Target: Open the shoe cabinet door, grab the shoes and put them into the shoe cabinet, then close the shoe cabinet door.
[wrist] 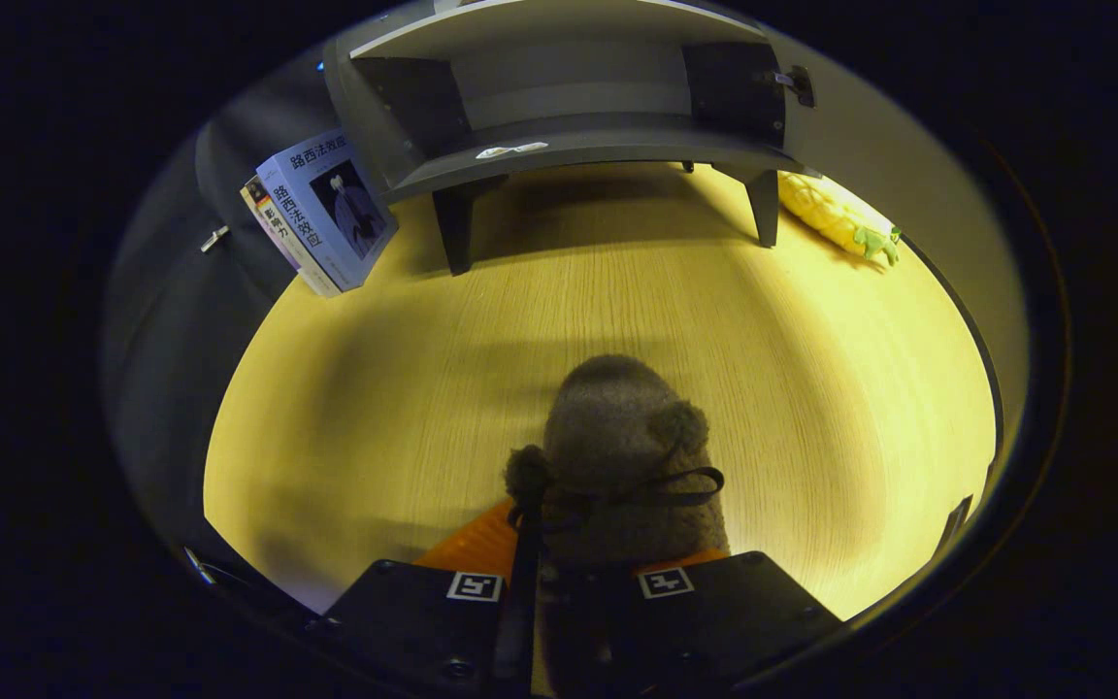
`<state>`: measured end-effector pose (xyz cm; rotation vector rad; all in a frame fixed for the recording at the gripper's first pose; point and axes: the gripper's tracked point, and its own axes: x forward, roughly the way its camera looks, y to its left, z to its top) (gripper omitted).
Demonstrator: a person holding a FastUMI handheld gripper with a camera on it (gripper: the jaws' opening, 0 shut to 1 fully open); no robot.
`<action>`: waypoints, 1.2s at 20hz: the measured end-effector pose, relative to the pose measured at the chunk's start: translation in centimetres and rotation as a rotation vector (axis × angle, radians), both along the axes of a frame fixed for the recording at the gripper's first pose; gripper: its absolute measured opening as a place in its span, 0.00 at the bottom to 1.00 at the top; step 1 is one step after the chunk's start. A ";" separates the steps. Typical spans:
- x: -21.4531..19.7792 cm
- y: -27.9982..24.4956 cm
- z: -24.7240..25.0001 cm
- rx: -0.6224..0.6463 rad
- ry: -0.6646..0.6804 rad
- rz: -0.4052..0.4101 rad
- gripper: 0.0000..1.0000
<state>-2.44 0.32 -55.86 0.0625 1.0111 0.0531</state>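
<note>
A fuzzy grey-brown shoe [622,456] with pompoms and a dark lace sits between my fingers, its toe pointing ahead over the wooden floor [423,388]. My gripper [574,568] is shut on the shoe at its heel end. Beyond it stands the grey shoe cabinet [569,107] on short legs, its door [908,165] swung open to the right and its inner shelf visible. A small white scrap [512,149] lies on the cabinet's bottom shelf.
Books [321,214] lean against the cabinet's left side. A yellow pineapple-like plush toy [840,218] lies on the floor to the right of the cabinet, near the open door. Bare wooden floor stretches between the shoe and the cabinet.
</note>
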 end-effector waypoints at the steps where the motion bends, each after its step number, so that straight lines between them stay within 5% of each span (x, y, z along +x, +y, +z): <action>1: 0.4 -0.2 -0.3 -0.008 0.004 0.004 0.36; 5: 1.4 -0.2 -0.4 -0.012 -0.005 0.000 0.35; 6: 1.5 0.0 -0.5 -0.016 0.001 0.000 0.13; 12: 1.0 0.3 0.8 -0.005 0.020 -0.001 0.08; 24: 5.8 0.1 22.1 -0.039 -0.310 0.003 0.05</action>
